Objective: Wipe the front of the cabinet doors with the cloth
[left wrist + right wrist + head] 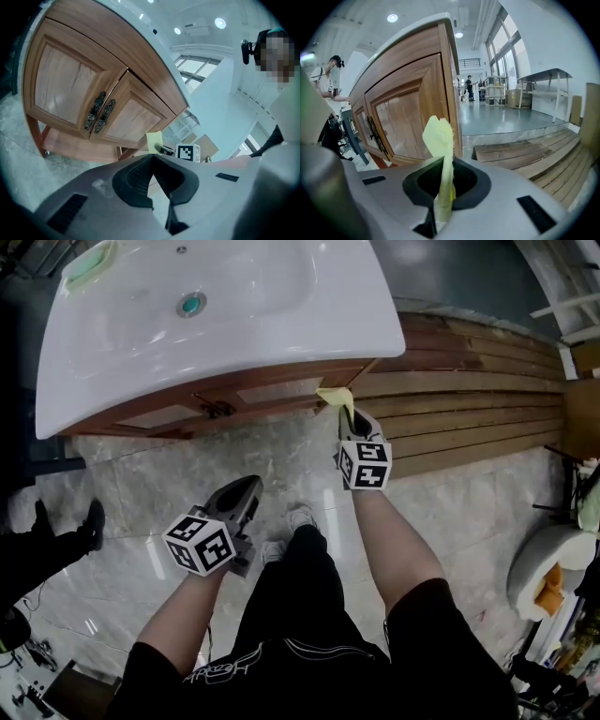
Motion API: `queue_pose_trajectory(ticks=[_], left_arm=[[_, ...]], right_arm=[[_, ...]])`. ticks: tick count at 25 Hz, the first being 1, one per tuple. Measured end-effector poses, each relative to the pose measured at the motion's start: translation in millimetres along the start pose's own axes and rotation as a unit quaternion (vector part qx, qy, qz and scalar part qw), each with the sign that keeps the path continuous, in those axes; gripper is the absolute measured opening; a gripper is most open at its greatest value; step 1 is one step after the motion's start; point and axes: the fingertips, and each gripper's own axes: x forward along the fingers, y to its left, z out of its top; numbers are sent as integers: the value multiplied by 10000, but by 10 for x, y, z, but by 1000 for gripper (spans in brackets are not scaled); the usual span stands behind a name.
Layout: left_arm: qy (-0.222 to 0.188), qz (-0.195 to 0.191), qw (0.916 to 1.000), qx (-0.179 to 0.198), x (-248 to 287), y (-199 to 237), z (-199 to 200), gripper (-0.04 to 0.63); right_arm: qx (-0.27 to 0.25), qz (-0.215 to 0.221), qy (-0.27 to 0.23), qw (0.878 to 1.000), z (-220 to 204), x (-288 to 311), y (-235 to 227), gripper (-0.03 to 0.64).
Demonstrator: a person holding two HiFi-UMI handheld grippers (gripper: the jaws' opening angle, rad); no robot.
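Right gripper (444,173) pinches thin yellow cloth (439,136) (folded flat).

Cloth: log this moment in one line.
right claw: shut on cloth | left claw: shut, empty | cloth: by cabinet doors, contact unclear

The right gripper (442,197) clamps the yellow cloth (439,136) upright between its jaws. The cabinet door (410,124) lies at 10 o'clock, wooden planks (525,152) at 3 o'clock.
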Motion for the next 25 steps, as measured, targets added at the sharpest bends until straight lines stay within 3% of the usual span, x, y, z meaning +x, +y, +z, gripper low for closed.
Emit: queue_pose_trajectory(ticks=[5,14,25], left_arm=[[-24,102,9999,-106,-114,116,-66,5],[-335,365,9986,-170,-481,350,24,5],[-709,895,9925,-438,-909,945,198,5]], right_arm=[[367,378,-89,9986,-36,-118,313,40],[483,1277,30,9906,-81,-188,1326,40],[118,1923,503,9800,-376,38,2170,40]])
